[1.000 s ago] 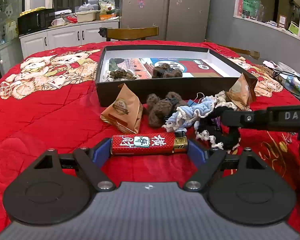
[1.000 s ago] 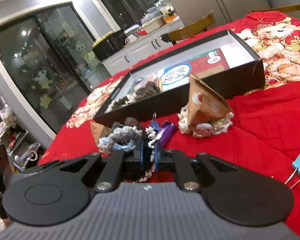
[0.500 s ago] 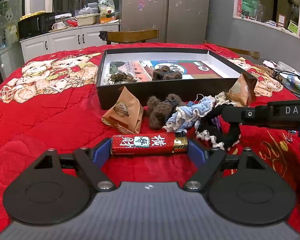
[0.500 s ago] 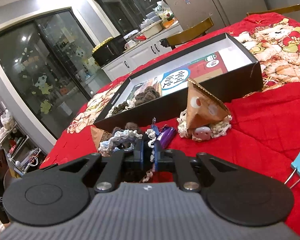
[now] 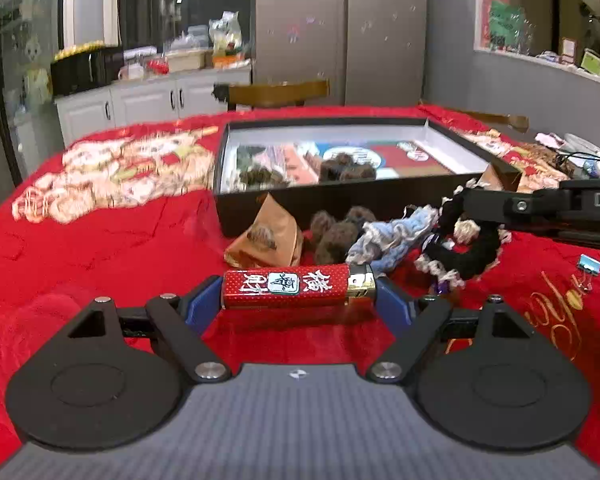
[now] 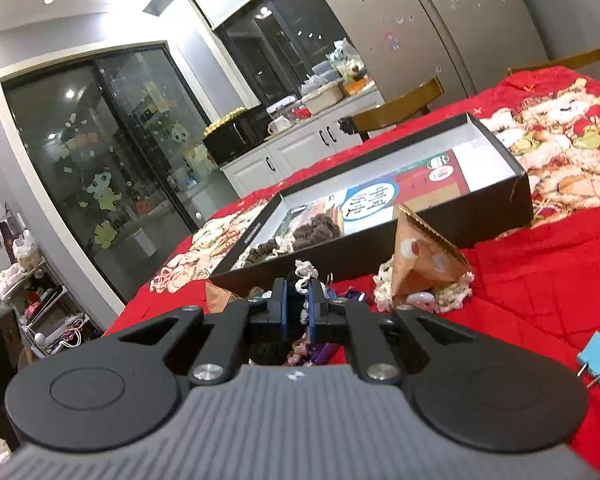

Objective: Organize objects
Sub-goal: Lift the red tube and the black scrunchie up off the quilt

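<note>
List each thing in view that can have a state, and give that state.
Left gripper: shut on the red lighter with white characters, gripped end to end.
Right gripper: shut on the black scrunchie with cream lace trim.
Black shallow cardboard box: open, lidless, scrunchies inside.
Blue binder clip: lying on the red quilt.

Our left gripper (image 5: 300, 304) has its 2 blue fingers (image 5: 202, 304) spread wide, pressing both ends of something long. Our right gripper (image 6: 298, 312) is squeezed tight, its arm reaching in from the right.
</note>
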`<state>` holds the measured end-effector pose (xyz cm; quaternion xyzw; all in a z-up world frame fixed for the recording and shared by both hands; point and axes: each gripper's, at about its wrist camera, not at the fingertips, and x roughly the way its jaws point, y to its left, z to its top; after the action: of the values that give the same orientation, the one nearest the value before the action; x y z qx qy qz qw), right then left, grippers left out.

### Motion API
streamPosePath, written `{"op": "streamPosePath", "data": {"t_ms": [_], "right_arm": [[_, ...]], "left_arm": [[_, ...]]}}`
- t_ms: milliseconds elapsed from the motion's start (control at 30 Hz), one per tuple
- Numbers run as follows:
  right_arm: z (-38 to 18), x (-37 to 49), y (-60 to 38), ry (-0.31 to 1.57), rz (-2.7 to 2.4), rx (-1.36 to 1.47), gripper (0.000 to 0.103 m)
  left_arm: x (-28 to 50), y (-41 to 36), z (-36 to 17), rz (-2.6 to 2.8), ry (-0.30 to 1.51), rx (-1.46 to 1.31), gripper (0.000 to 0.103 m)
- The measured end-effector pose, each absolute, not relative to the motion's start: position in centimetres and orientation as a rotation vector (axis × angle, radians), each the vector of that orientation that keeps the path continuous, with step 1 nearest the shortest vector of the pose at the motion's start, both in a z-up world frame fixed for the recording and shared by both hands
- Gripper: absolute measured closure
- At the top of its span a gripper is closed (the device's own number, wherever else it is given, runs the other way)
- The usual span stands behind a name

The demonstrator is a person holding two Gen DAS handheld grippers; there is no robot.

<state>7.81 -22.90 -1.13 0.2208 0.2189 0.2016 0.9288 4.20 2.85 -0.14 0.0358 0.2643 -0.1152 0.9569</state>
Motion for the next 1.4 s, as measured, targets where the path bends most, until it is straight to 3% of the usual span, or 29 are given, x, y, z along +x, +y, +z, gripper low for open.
{"op": "streamPosePath", "data": {"t_ms": [800, 1400], "right_arm": [[3.7, 5.7, -22.3, 0.240, 0.478, 0.391, 0.091], [15.3, 7.2, -20.3, 0.063, 0.464, 0.323, 0.091]], "left_arm": [[2.5, 4.1, 3.2, -0.209, 0.363, -0.001, 0.018], [3.0, 4.2, 15.1, -0.154, 0.154, 0.013, 0.018]]}}
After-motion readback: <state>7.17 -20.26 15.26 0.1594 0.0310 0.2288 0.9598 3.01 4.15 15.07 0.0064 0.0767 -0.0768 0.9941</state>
